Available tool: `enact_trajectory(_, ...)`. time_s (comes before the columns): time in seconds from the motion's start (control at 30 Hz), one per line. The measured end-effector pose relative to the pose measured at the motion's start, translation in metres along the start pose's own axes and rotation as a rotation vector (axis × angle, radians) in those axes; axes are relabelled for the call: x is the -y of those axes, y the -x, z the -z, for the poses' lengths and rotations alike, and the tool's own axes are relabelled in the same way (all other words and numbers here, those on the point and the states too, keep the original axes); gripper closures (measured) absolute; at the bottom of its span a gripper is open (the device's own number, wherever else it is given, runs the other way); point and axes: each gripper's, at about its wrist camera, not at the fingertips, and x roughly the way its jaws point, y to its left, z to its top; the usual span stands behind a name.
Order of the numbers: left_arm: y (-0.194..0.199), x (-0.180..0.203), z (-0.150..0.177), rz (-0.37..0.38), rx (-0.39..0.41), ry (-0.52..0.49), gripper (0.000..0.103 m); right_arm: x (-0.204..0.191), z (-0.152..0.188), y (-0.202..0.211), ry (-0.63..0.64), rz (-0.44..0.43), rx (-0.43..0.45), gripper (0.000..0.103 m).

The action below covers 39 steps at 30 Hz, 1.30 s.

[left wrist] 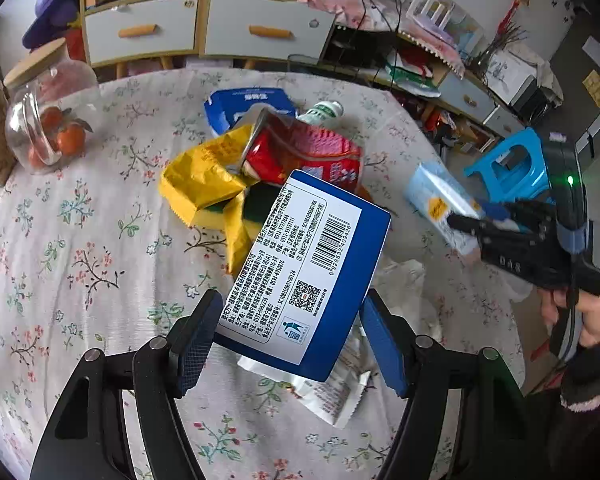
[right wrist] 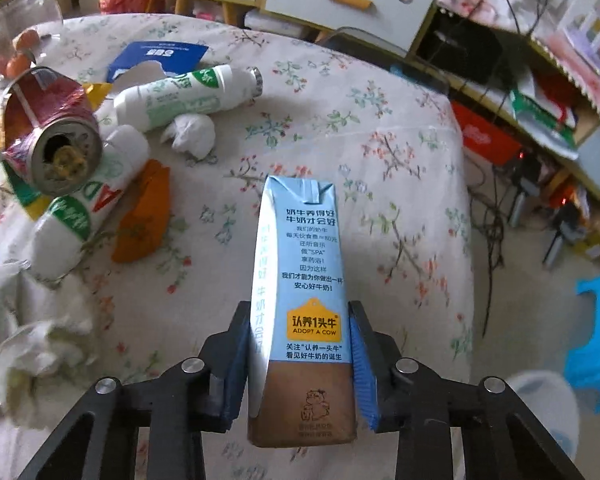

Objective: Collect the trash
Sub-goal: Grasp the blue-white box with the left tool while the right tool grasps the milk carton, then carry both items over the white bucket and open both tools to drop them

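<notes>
My left gripper (left wrist: 290, 334) is shut on a blue and white box (left wrist: 306, 268) with a barcode, held above the floral tablecloth (left wrist: 80, 240). My right gripper (right wrist: 300, 354) is shut on a light blue milk carton (right wrist: 302, 280); it also shows in the left wrist view (left wrist: 440, 204), held over the table's right edge. On the table lie a crushed red can (left wrist: 300, 148), a yellow wrapper (left wrist: 208, 176), a white wrapper (left wrist: 332, 392), two white and green bottles (right wrist: 188, 94), an orange scrap (right wrist: 144, 212) and crumpled tissues (right wrist: 36, 332).
A glass jar (left wrist: 48, 116) with orange fruit stands at the table's left. A torn blue packet (left wrist: 248, 104) lies at the back. A blue plastic stool (left wrist: 512, 160) stands on the floor to the right. Cabinets with drawers (left wrist: 204, 28) line the far wall.
</notes>
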Motion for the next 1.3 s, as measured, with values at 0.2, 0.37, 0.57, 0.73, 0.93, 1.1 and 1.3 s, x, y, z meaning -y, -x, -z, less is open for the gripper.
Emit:
enact_trajectory(0.2, 0.011, 0.016, 0.003, 0.016, 0.034, -0.010, 0.030, 0.009, 0.021, 0.022, -0.081, -0.041, -0.014, 0.064)
enact_trajectory(0.37, 0.016, 0.032, 0.008, 0.031, 0.050, -0.031, 0.030, 0.041, 0.048, 0.046, -0.207, -0.013, 0.006, 0.064)
enact_trajectory(0.57, 0.015, 0.055, 0.016, 0.056, 0.040, -0.054, 0.030, 0.095, 0.092, 0.065, -0.362, 0.055, -0.002, 0.064)
enact_trajectory(0.73, 0.011, 0.084, 0.020, 0.069, 0.034, -0.089, 0.030, 0.138, 0.130, 0.075, -0.471, 0.105, -0.027, 0.063)
enact_trajectory(0.93, -0.003, 0.130, 0.019, 0.078, 0.016, -0.158, 0.030, 0.173, 0.158, 0.072, -0.555, 0.130, -0.058, 0.063)
enact_trajectory(1.1, -0.027, 0.174, 0.015, 0.120, -0.025, -0.187, 0.030, 0.194, 0.171, 0.071, -0.618, 0.125, -0.049, 0.062)
enact_trajectory(1.3, -0.054, 0.237, 0.007, 0.149, -0.046, -0.275, 0.030, 0.212, 0.192, 0.080, -0.680, 0.118, -0.042, 0.049)
